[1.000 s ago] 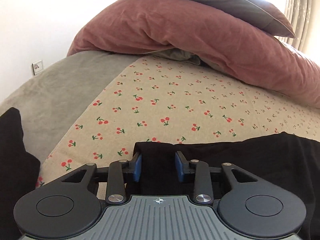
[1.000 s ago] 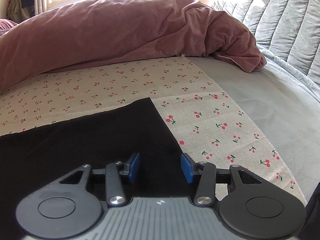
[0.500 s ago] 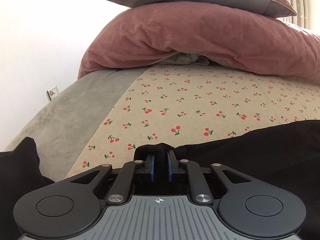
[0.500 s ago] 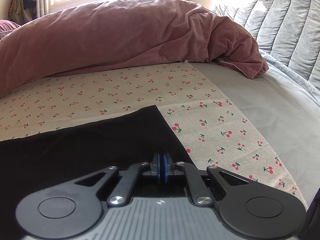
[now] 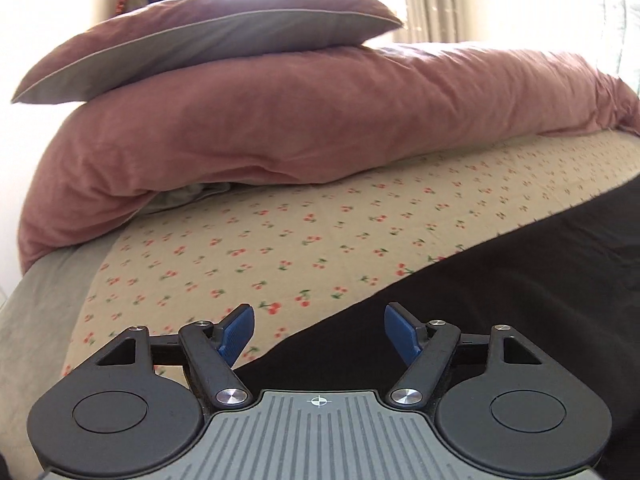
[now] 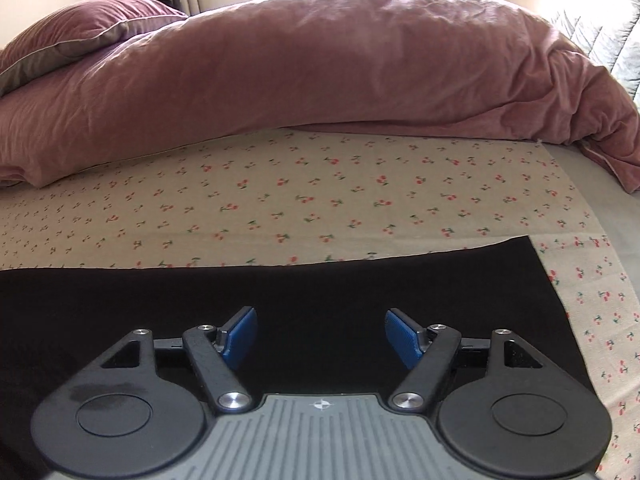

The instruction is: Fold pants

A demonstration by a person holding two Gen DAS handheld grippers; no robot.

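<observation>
The black pants (image 5: 500, 288) lie flat on a beige cherry-print sheet (image 5: 320, 232) on the bed. In the left wrist view their edge runs diagonally from lower left to upper right. My left gripper (image 5: 320, 334) is open and empty, just over that edge. In the right wrist view the pants (image 6: 280, 292) fill the lower part, with a straight far edge and a corner at the right. My right gripper (image 6: 320, 338) is open and empty above the black cloth.
A rolled mauve duvet (image 5: 320, 120) lies across the far side of the bed, with a mauve pillow (image 5: 208, 40) on top. It also shows in the right wrist view (image 6: 320, 72). Grey bedding (image 6: 608, 200) lies at the right. A window with curtains stands behind.
Both grippers were shut on the pants half a second ago and have opened and let go. Both views have swung and lifted; the cloth now lies flat.
</observation>
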